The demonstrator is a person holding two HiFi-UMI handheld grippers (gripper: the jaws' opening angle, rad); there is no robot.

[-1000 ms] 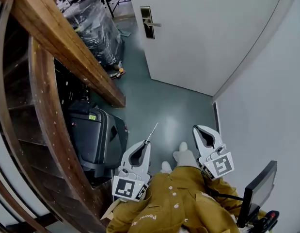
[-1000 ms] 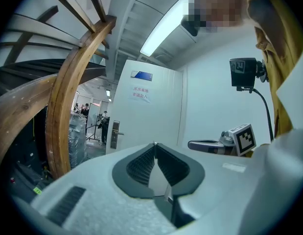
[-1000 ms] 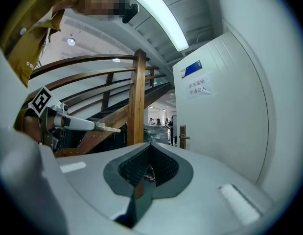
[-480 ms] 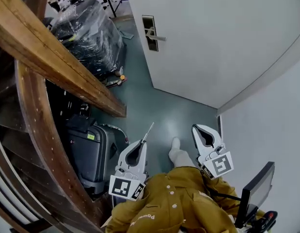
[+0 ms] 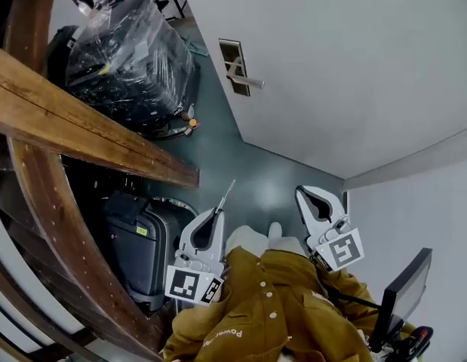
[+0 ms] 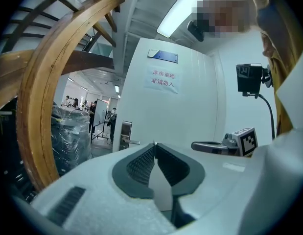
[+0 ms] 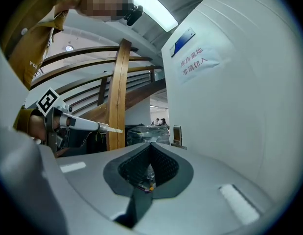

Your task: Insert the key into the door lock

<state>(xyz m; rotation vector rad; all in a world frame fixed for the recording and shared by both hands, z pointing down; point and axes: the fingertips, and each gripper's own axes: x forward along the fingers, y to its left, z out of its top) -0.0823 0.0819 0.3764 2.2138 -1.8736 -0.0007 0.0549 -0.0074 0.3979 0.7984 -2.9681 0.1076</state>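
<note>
The key (image 5: 226,194) juts forward out of the tips of the left hand-held gripper (image 5: 216,211). Its jaws are pinched together on the key's near end, so most of the thin shaft hangs free in the air. The door lock (image 5: 234,66) is well away across the floor (image 5: 256,172), a tall plate near the edge of the white door (image 5: 339,74), with the lever handle (image 5: 246,82) sticking out of it. From here I cannot make out the keyhole at all.

The grip worries me most. The key is held by so little that if its tip lands on the plate instead of the slot, I'd expect it to swivel between the pads or slide back. The lever could also catch the hand-held gripper's body if it comes in too high.

The right hand-held gripper (image 5: 302,192) is closed on nothing, just beside the person's jacket. As it stands it could not steady the door or the key. The wooden stair beam (image 5: 97,138) and the suitcase (image 5: 142,243) crowd the left side and could nudge that arm off line.
</note>
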